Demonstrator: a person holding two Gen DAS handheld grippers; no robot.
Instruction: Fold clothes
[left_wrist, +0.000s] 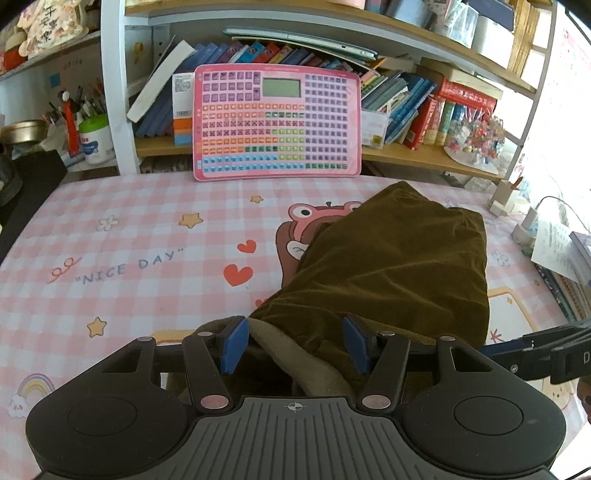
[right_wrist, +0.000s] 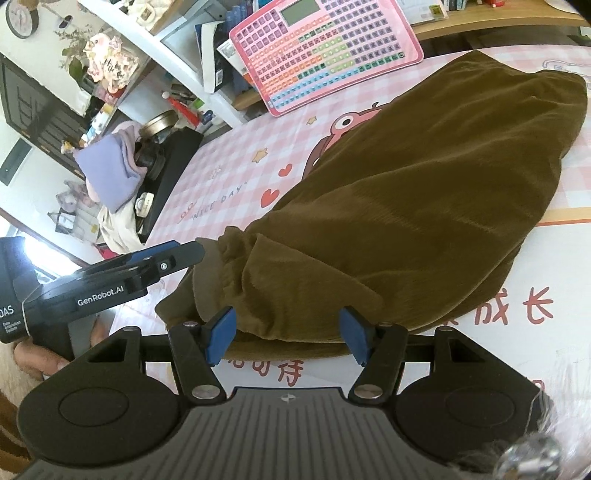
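Note:
An olive-brown velvet garment (left_wrist: 399, 258) lies folded lengthwise on the pink checked tablecloth (left_wrist: 129, 240), its gathered waistband end nearest me. My left gripper (left_wrist: 295, 341) is open, its blue pads on either side of that near end, with a paler lining showing between them. In the right wrist view the same garment (right_wrist: 424, 192) stretches away to the upper right. My right gripper (right_wrist: 288, 334) is open, straddling the garment's near edge. The left gripper (right_wrist: 162, 258) shows at the left in that view, and the right gripper (left_wrist: 535, 349) at the right edge of the left wrist view.
A pink keyboard-like toy board (left_wrist: 277, 122) leans against a bookshelf (left_wrist: 424, 155) at the back of the table. A cup of pens (left_wrist: 92, 136) stands at the back left. Papers and small items (left_wrist: 554, 243) lie at the right. A black box (right_wrist: 166, 173) and lilac cloth (right_wrist: 107, 173) sit left.

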